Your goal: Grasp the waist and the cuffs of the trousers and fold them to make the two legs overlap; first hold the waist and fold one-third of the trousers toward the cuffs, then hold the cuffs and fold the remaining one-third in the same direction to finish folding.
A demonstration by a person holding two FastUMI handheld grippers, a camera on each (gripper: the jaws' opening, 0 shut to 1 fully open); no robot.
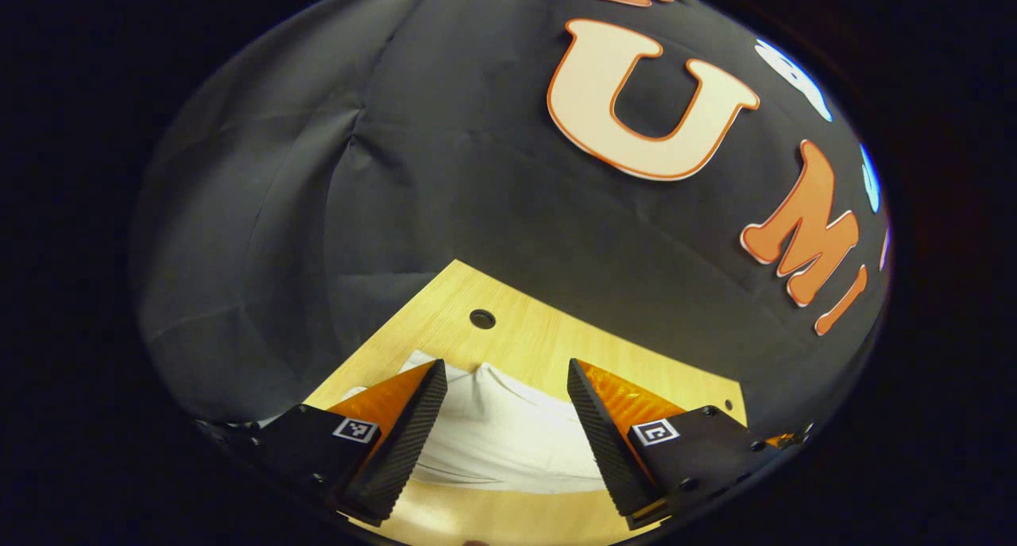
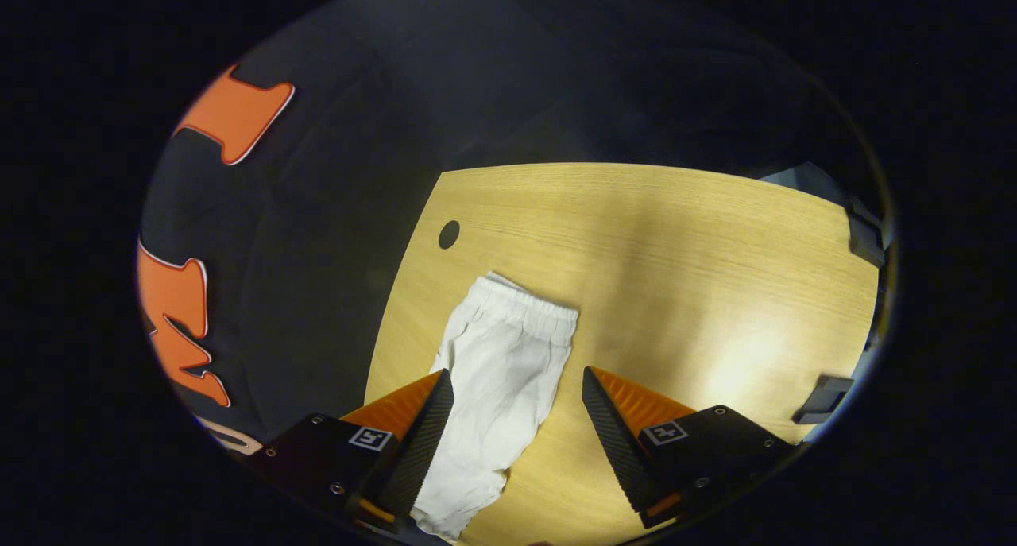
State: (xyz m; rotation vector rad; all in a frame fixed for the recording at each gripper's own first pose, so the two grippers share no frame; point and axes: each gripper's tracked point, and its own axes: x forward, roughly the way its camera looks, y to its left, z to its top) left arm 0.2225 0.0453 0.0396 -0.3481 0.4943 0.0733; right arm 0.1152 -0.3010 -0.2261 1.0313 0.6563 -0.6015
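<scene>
Trousers (image 2: pixel 499 371) white, legs overlapped, flat on table (image 2: pixel 675 252); left gripper (image 1: pixel 508 419), right gripper (image 2: pixel 516 419) spread, empty.

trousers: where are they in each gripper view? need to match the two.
Left gripper view: white trousers low centre, between the open fingers of the left gripper, lying on the wooden table.
Right gripper view: trousers left of centre, elastic waist toward the table's far side, running down toward the right gripper.
Shared landmark: the round hole in the table, beyond the trousers.
</scene>
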